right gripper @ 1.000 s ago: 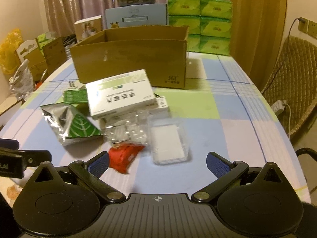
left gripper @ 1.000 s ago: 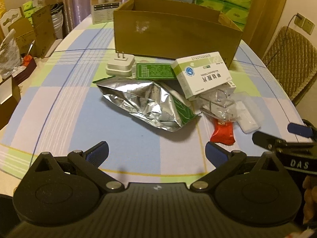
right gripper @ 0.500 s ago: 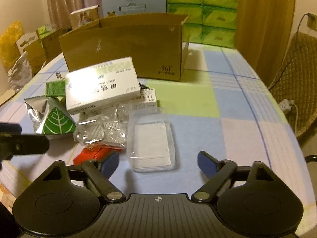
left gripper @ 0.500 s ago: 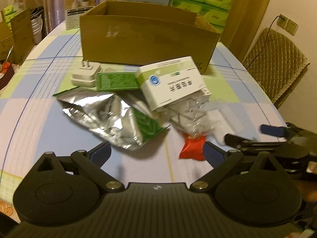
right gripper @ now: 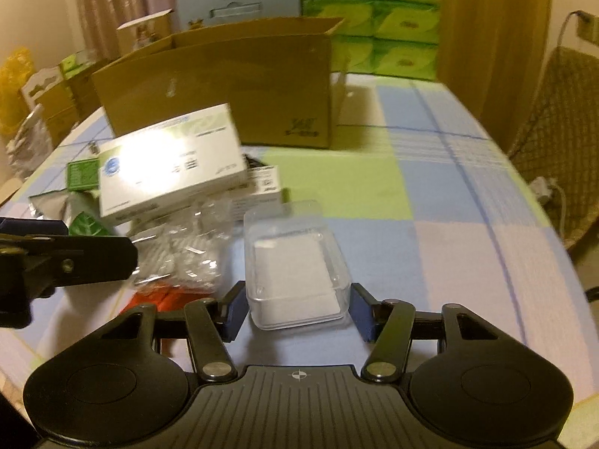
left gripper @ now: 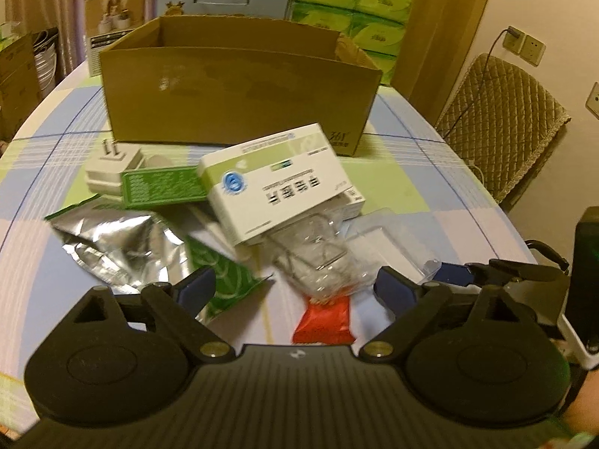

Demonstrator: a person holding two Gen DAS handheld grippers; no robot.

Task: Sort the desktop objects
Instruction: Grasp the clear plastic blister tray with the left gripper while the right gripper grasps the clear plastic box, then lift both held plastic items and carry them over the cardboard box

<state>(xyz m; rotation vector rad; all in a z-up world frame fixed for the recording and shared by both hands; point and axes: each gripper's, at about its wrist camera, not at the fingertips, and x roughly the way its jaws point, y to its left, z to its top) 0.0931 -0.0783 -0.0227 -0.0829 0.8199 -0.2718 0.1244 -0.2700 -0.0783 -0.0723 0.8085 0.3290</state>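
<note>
Right wrist: clear case (right gripper: 295, 273) amid clutter, bare tablecloth (right gripper: 449, 247) rightward.

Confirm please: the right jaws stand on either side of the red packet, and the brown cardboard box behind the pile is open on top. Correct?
Not quite. In the right wrist view the right gripper has its jaws on either side of the clear plastic case, not the red packet, which lies to its left. The cardboard box is indeed open on top.

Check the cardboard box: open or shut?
Open. The cardboard box has no flaps across its top and its inner back wall shows; contents cannot be seen.
</note>
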